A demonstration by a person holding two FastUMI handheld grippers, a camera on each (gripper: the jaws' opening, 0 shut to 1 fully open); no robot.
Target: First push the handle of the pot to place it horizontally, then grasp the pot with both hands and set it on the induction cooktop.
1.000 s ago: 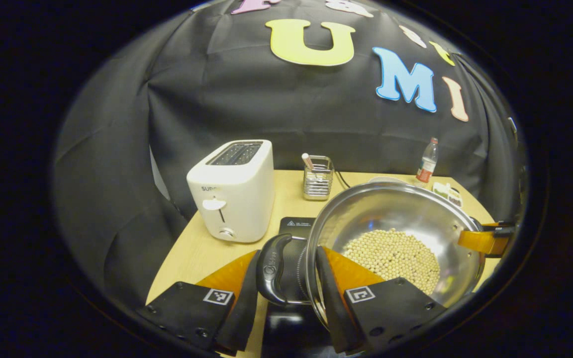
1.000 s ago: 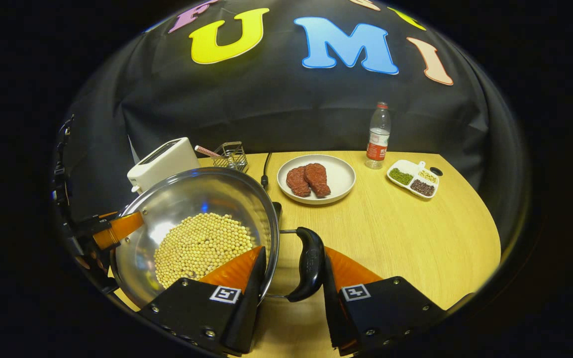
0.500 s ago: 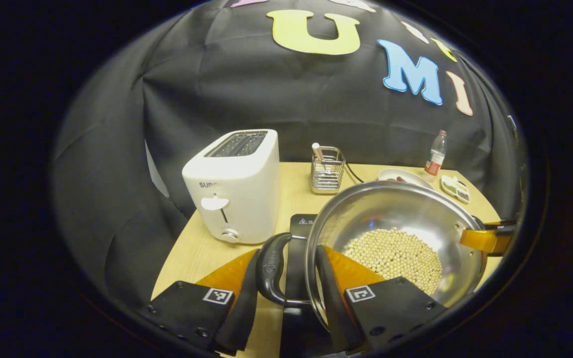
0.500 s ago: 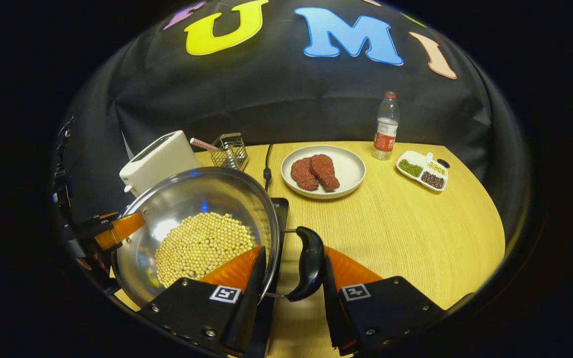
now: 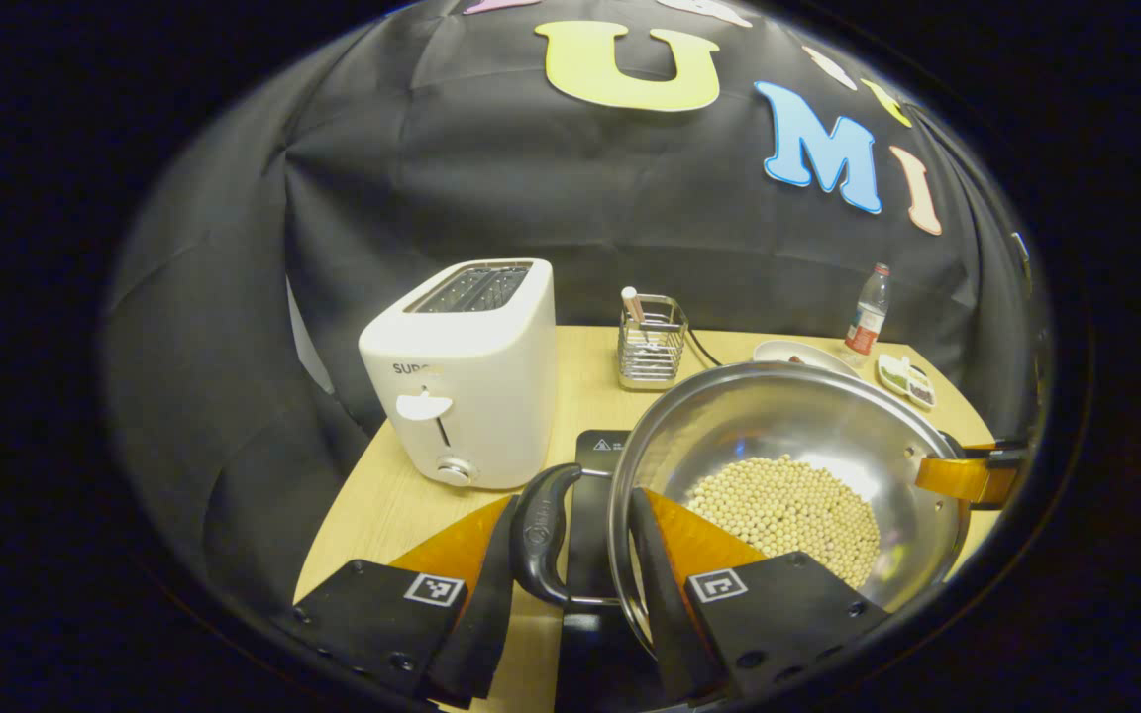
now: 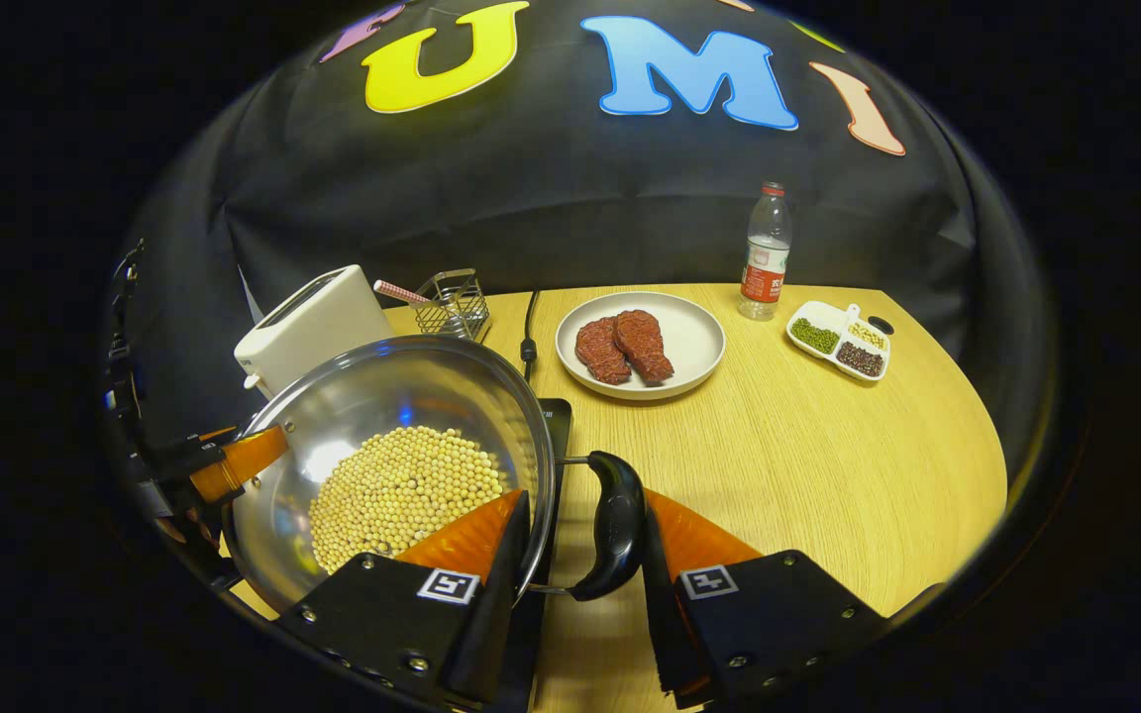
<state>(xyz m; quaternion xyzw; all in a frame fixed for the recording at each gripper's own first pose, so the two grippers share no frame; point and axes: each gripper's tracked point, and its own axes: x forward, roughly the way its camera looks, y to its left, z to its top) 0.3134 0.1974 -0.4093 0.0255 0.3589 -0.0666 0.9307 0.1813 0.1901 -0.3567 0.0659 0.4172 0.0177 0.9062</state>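
Left gripper view, from left to right: a white two-slot toaster (image 5: 462, 376) stands close beside the black induction cooktop (image 5: 598, 465); a wire utensil holder (image 5: 652, 342) sits behind. The left gripper (image 5: 570, 555) pinches the black side handle (image 5: 541, 535) and rim of the shiny steel pot of pale beans (image 5: 788, 485), over the cooktop. In the right gripper view, the right gripper (image 6: 580, 555) clamps the opposite black handle (image 6: 615, 525). Further right lie a white plate of meat (image 6: 699, 342), a clear plastic bottle (image 6: 764, 253) and a divided dish (image 6: 838, 342).
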